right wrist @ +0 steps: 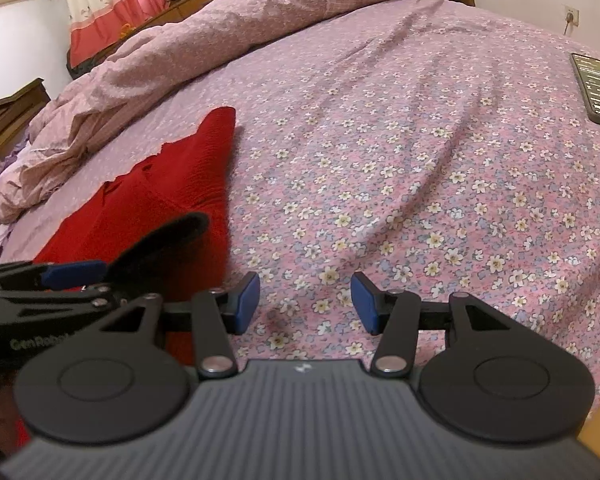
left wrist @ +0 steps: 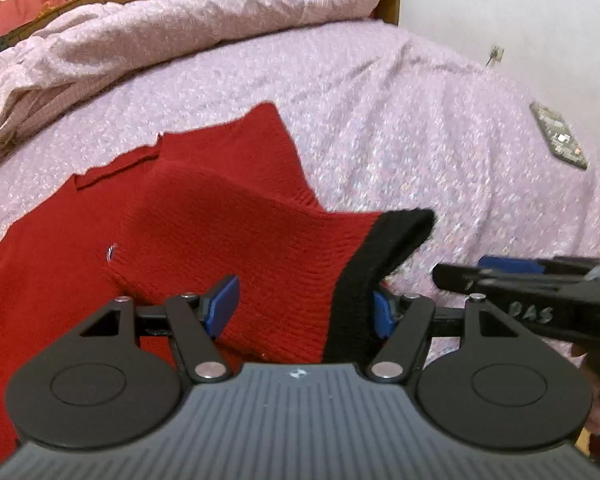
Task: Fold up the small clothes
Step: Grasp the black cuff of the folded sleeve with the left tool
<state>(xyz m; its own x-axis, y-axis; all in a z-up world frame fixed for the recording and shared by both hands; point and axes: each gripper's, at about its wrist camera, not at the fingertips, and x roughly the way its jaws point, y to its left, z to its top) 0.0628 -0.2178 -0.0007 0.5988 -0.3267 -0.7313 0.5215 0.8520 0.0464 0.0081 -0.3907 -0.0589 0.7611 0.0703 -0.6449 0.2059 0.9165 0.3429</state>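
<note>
A red knitted sweater (left wrist: 188, 216) lies on the flowered bedsheet (left wrist: 400, 128). One sleeve with a black cuff (left wrist: 384, 248) is raised and runs between the jaws of my left gripper (left wrist: 305, 312), which stand wide apart around it without pinching. In the right wrist view the sweater (right wrist: 172, 184) lies at the left, and the black cuff (right wrist: 168, 236) rises beside the left gripper's body. My right gripper (right wrist: 305, 304) is open and empty over bare sheet, just right of the sweater. It shows at the right edge of the left wrist view.
A rumpled pink quilt (left wrist: 172, 28) is piled along the far side of the bed against a wooden headboard. A phone (right wrist: 598, 88) lies on the sheet at the far right, also in the left wrist view (left wrist: 560, 136). The bed edge and wooden floor are at the right.
</note>
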